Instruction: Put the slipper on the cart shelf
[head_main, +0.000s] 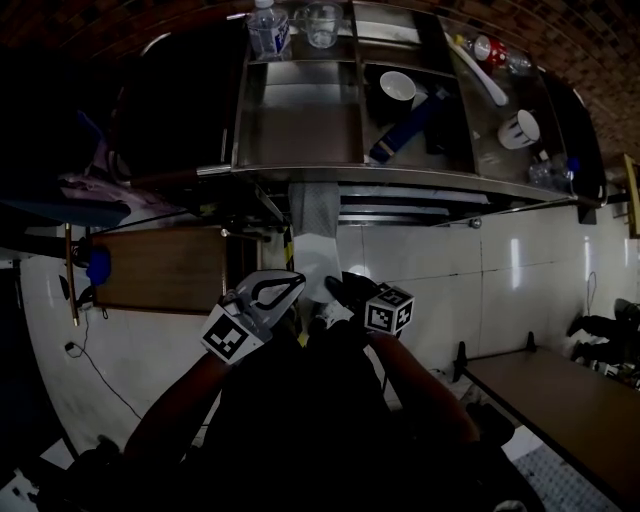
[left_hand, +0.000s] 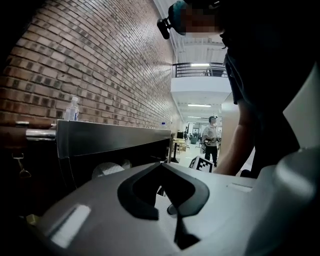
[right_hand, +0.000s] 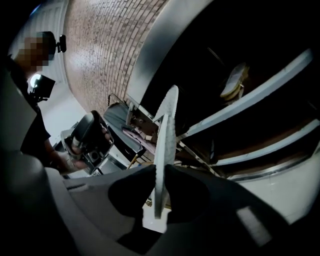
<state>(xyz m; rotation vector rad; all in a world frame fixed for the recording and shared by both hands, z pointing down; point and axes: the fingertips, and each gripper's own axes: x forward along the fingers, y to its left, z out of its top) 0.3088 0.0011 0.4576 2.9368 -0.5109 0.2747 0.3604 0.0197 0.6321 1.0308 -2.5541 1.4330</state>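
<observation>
**Head view.** A steel cart (head_main: 400, 180) fills the upper part of the frame. Its top level carries a clear bottle (head_main: 268, 28), a glass (head_main: 322, 25), a white cup (head_main: 397, 88) and a second mug (head_main: 520, 128). The slipper (head_main: 315, 215), pale grey, hangs on end just in front of the cart's near rim, above the white tiled floor. It lies on no shelf. The right gripper (head_main: 335, 285) meets the slipper at its lower end. The left gripper (head_main: 295, 282) sits just beside it, with its jaw tips touching each other.

**Left gripper view.** The left gripper (left_hand: 161, 167) has its jaws closed tip to tip, with nothing between them. Ahead stands the cart's steel side panel (left_hand: 115, 135), with the bottle (left_hand: 72, 108) on top, against a brick wall (left_hand: 100, 65). A marker cube (left_hand: 206, 164) shows past the jaws. A person (left_hand: 211, 137) stands far down the hall.

**Right gripper view.** The right gripper (right_hand: 160, 172) is clamped on the slipper (right_hand: 167, 130), its jaws nearly together. The slipper is seen edge-on as a thin ribbed sole and rises out of the jaws. Behind it run the cart's shelf edges (right_hand: 250, 95), dark between levels. The other gripper (right_hand: 90, 135) shows at the left, gripped by a hand.
</observation>
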